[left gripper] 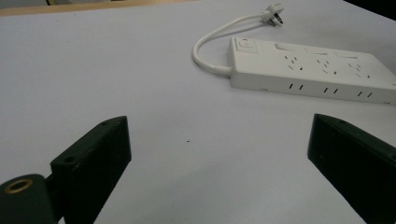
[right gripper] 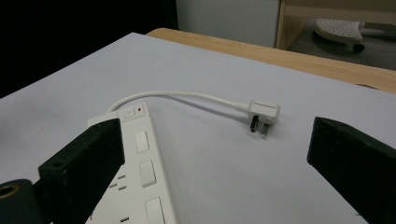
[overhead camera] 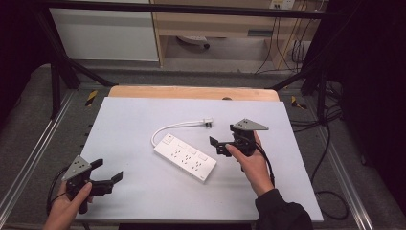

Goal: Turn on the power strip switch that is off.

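A white power strip (overhead camera: 185, 157) lies flat near the middle of the white table (overhead camera: 143, 115), its long body running from about ten o'clock to four o'clock in the high view. Its short white cable (overhead camera: 168, 128) leaves the ten o'clock end, loops round and runs toward two o'clock, ending in a plug (overhead camera: 207, 122) that rests on the table apart from the strip. The right gripper (overhead camera: 216, 145) is held just beside the strip's four o'clock end, at about three o'clock from the strip's middle, with its jaws spread wide and nothing between them; they point toward nine o'clock. In the right gripper view the strip's switch end sits behind the left jaw, and the plug (right gripper: 262, 114) lies on the bare table between the two jaws, farther off. The left gripper (overhead camera: 108, 171) hovers near the table's seven o'clock corner, well apart from the strip, its jaws also wide and released, pointing toward three o'clock. In the left gripper view the strip (left gripper: 308, 70) lies at about one o'clock beyond the jaws, with bare table in the gap between them.
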`<state>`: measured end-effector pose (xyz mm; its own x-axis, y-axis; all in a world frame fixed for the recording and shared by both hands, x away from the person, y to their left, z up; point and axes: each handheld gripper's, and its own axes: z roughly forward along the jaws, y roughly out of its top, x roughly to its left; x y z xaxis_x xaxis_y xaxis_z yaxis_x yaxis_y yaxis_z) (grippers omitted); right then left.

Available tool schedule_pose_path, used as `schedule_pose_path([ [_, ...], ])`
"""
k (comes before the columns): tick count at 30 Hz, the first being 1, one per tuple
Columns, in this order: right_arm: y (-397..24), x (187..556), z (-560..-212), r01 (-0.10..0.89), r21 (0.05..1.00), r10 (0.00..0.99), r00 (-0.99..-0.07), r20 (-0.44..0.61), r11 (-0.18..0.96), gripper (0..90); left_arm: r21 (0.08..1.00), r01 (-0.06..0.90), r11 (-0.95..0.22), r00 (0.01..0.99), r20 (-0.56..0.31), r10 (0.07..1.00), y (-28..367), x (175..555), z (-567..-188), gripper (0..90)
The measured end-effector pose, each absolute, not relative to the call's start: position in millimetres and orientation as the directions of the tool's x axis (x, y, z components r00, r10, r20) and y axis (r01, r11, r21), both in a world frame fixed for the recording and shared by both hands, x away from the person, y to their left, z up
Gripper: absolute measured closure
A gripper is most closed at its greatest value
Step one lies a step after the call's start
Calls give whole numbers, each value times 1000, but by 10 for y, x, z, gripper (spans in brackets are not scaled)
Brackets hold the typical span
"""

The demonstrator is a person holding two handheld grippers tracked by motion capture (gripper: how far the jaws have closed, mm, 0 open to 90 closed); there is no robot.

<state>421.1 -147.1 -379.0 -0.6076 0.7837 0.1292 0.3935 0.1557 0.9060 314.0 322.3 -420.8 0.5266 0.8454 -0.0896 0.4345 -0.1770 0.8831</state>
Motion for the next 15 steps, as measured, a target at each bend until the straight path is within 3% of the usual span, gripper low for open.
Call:
schedule_pose_path([
  [15,-1334,4294,-3814,405,905,775,-611,160,132,50,881,438,-179,529,-92,844,3221,3142,-4213,62],
])
